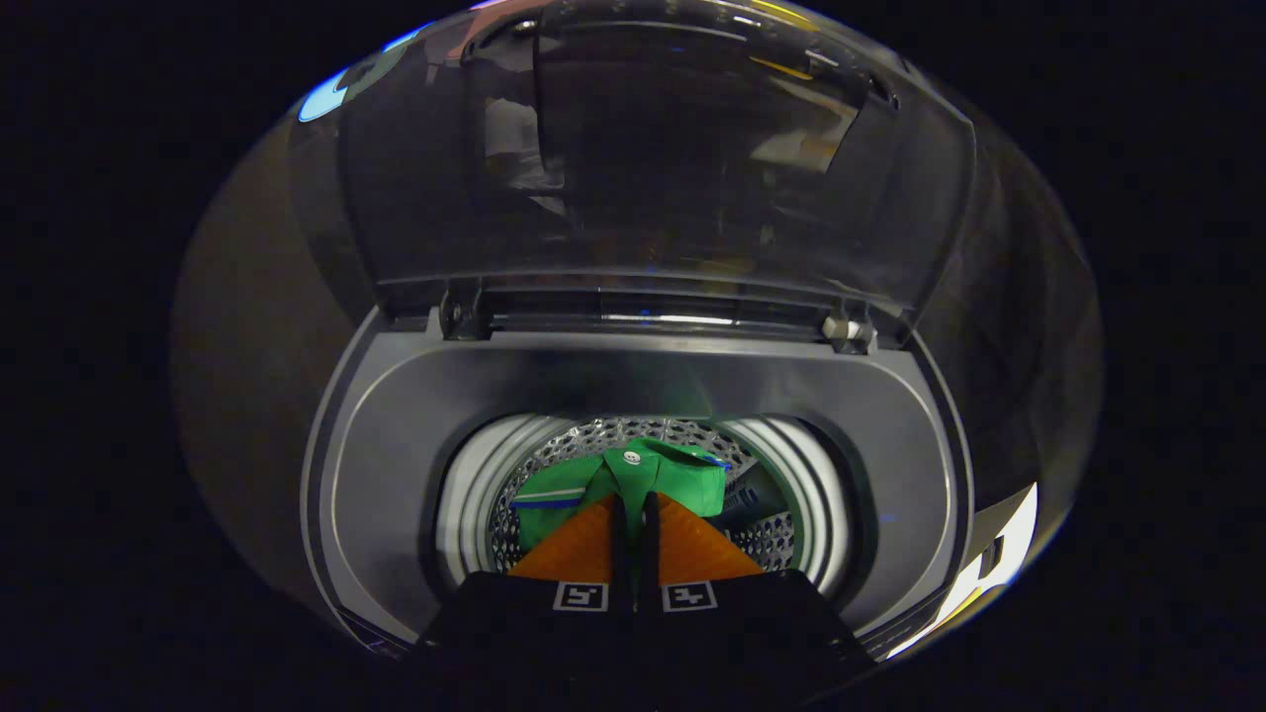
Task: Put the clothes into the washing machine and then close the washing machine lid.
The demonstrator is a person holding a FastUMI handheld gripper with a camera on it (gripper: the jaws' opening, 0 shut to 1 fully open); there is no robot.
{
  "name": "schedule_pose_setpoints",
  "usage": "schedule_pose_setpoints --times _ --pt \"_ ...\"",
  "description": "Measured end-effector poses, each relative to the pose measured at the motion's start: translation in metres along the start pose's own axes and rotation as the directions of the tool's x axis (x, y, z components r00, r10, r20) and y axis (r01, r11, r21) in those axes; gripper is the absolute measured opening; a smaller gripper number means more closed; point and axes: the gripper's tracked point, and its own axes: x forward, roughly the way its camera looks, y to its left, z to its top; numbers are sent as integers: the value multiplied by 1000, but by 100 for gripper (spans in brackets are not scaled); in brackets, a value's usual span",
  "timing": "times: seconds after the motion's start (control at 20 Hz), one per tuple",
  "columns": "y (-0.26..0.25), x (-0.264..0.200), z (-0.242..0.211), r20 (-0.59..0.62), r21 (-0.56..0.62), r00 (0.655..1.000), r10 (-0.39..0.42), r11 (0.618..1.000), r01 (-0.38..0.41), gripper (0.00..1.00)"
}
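My gripper (633, 506) hangs over the open mouth of a top-loading washing machine (396, 445). Its fingers are drawn close together and pinch a green garment (687, 482) with a blue stripe and a white button. The cloth dangles from the fingertips down inside the perforated metal drum (776, 539). A dark item (754, 491) lies deeper in the drum beside the green cloth. The machine's clear lid (653, 168) stands raised upright beyond the opening, held by hinges (849, 332) at the rear edge.
A grey plastic surround rings the drum mouth, with a white inner ring (473, 485) just inside it. Dark booth cloth lies on both sides of the machine. A bright patch (999, 559) shows beyond the machine's right front corner.
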Motion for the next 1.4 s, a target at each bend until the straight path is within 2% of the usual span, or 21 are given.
schedule_pose_setpoints --times 0.25,0.35,0.45,0.55,0.75,0.95,1.15,1.4 --pt "2 19 -26 -110 8 994 25 1000 -24 5" --pt "3 19 -24 -107 -1 994 30 1000 -30 8" --pt "-1 18 -26 -129 2 991 17 1000 -17 54" --pt "0 17 -27 -142 -2 989 35 999 -36 99" --pt "-4 4 -15 -94 9 995 27 1000 -26 100" --pt "-10 -30 22 -20 7 1000 22 1000 -21 100" --pt "-14 -81 85 107 22 994 26 999 -28 100" --pt "-27 -134 183 273 81 962 15 996 -39 100"
